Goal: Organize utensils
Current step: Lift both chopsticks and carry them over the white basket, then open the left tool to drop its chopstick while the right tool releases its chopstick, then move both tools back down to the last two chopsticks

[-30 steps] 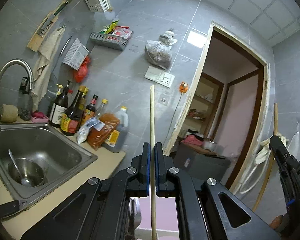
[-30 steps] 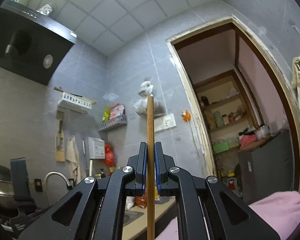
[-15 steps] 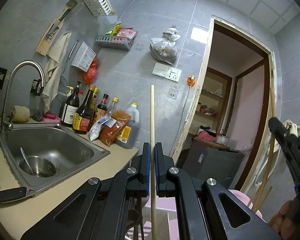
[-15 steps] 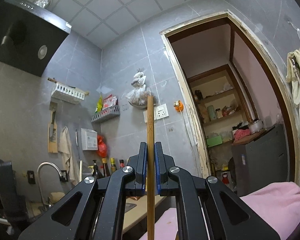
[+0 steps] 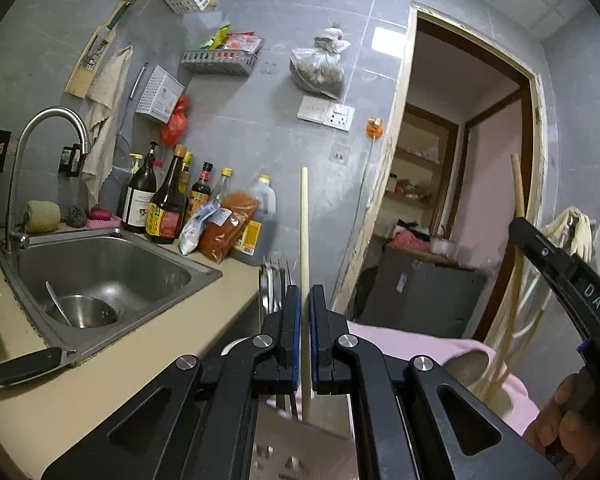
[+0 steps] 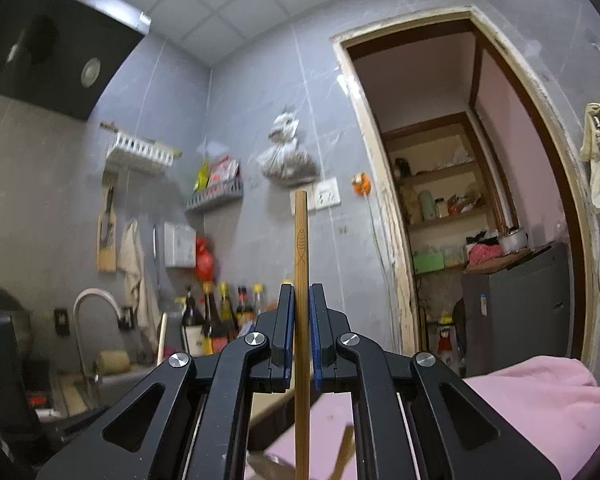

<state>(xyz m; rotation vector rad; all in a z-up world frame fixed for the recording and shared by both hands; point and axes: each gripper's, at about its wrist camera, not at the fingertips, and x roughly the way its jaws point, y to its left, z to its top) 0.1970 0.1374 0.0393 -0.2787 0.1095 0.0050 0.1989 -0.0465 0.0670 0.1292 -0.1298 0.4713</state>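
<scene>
Left wrist view: both clenched grippers, left gripper (image 5: 304, 340) on a pale chopstick (image 5: 304, 232) and right gripper (image 6: 299, 340) on a darker chopstick (image 6: 301, 264), have sunk, apparently toward a metal holder (image 5: 470, 368).

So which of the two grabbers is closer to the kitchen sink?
Left. The left gripper hangs just beyond the sink corner, past the counter edge. The right gripper sits farther off toward the doorway.

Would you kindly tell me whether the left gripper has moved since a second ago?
Yes. The left gripper has come down: its tips were level with the sink and now sit below it, with a rack in view under them.
</scene>
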